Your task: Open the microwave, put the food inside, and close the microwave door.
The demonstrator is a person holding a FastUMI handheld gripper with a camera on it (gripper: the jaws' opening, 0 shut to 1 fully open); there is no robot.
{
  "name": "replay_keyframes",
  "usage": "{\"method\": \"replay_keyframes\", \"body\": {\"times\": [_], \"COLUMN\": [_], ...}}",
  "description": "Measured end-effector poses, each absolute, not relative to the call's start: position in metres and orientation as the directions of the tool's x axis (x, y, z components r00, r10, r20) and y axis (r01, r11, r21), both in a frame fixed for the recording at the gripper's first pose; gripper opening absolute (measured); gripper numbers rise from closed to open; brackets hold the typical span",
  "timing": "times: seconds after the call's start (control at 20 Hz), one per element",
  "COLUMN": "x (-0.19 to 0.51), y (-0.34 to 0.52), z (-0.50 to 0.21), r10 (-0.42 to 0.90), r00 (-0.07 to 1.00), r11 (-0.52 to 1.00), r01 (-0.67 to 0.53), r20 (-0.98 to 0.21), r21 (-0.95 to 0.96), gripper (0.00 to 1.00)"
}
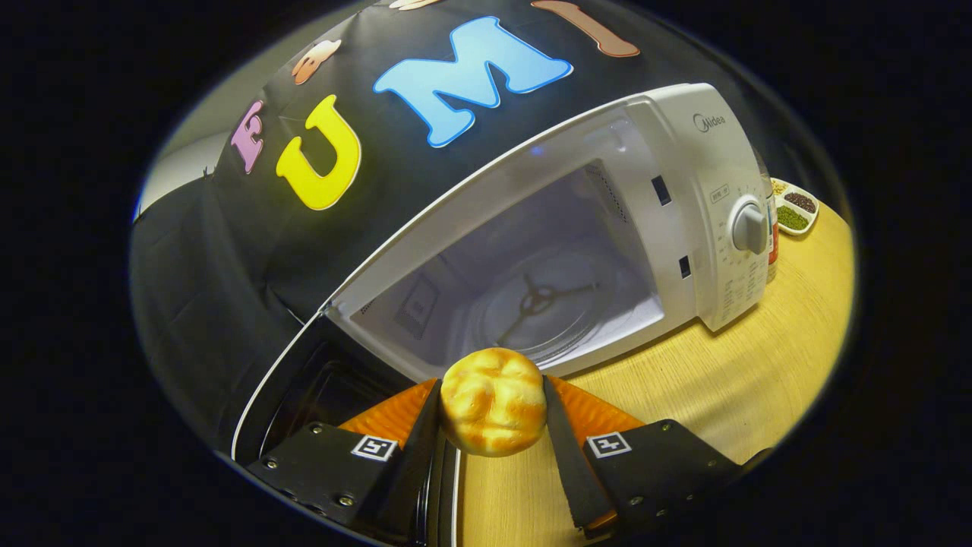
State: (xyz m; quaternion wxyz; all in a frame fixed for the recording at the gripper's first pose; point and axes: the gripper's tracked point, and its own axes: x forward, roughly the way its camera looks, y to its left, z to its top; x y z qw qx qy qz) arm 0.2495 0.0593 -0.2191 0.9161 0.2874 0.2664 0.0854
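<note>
My tool (492, 425) holds a round golden-brown bread roll with a cracked, glossy crust (493, 400). Both fingers press on its sides, one on each flank, so the roll sits clamped between them near their tips. The whole view is rolled, so the scene runs on a slant.

Under the fingers and the roll lies my pale yellow wood-grain desk (721, 380). Beside one finger, low down, I see the dark glass panel of the microwave's open door (319, 395), swung fully out with its thin white rim showing; its hinge side meets the oven at the near corner of the opening.

Just beyond the roll stands the white microwave oven with a rounded casing (683, 129), resting on the desk. Its cavity (531, 266) faces me, open and lit pale grey. On the cavity floor sits the clear round glass turntable (547, 304), with a dark three-armed hub at its centre. The roll is outside the cavity, just in front of the lower lip of the opening.

On the control panel beside the cavity, a grey round knob (749, 228) sticks out, with small print around it too fine to make out.

Farther back, past the microwave's far side, a small white divided dish (797, 209) sits on the desk, holding dark and green grains in separate compartments.
</note>
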Motion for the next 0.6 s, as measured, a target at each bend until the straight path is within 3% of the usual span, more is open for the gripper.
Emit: {"method": "replay_keyframes", "body": {"times": [0.6], "x": [0.310], "y": [0.058], "z": [-0.242], "r10": [0.251], "r00": [0.889], "r11": [0.789], "r01": [0.042], "r20": [-0.384], "r21": [0.613], "gripper": [0.76]}}
